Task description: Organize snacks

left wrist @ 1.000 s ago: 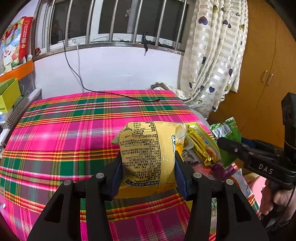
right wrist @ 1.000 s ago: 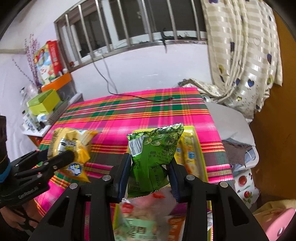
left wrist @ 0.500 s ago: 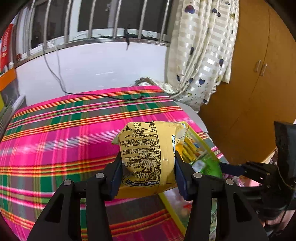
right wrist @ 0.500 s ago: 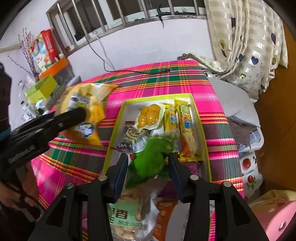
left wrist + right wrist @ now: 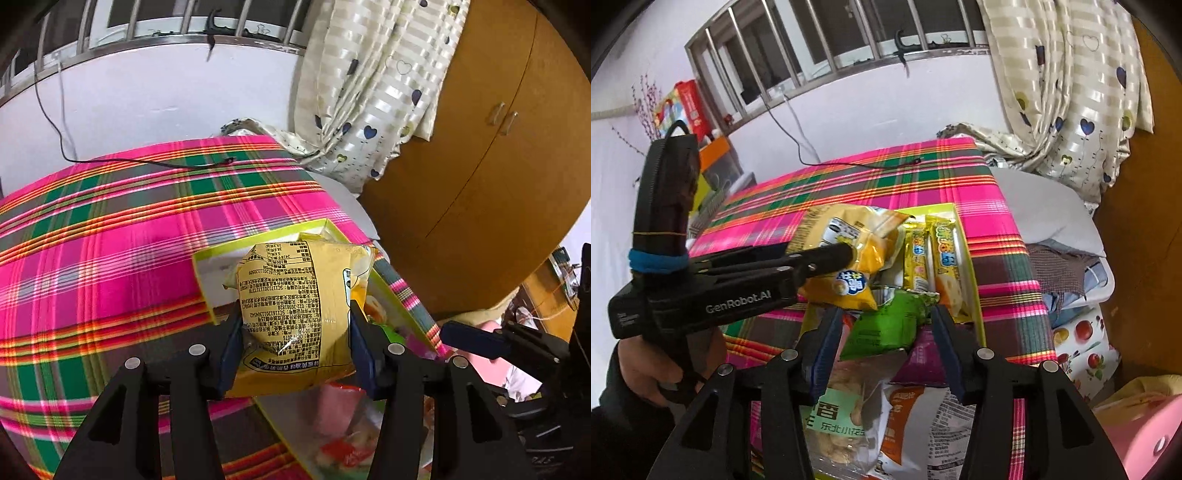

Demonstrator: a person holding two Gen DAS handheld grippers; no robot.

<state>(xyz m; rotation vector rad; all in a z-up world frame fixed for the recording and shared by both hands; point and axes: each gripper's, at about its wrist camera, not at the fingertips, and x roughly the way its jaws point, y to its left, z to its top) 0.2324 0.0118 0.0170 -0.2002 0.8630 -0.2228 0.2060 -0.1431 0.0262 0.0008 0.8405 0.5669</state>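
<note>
Here the yellow bag [image 5: 295, 317] is held between the left gripper's [image 5: 295, 343] fingers above the box [image 5: 973, 288], while the right gripper's [image 5: 882, 343] fingers are opening around the green packet [image 5: 886, 325] lying inside; the bag is best lowered flat beside it.

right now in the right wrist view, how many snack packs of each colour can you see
yellow: 3 (yellow bag, left bar, right bar)
green: 1 (green pack)
purple: 1 (purple pack)
orange: 1 (orange pack)
clear: 1 (clear bag)
total: 7; the yellow bag may hide more
</note>
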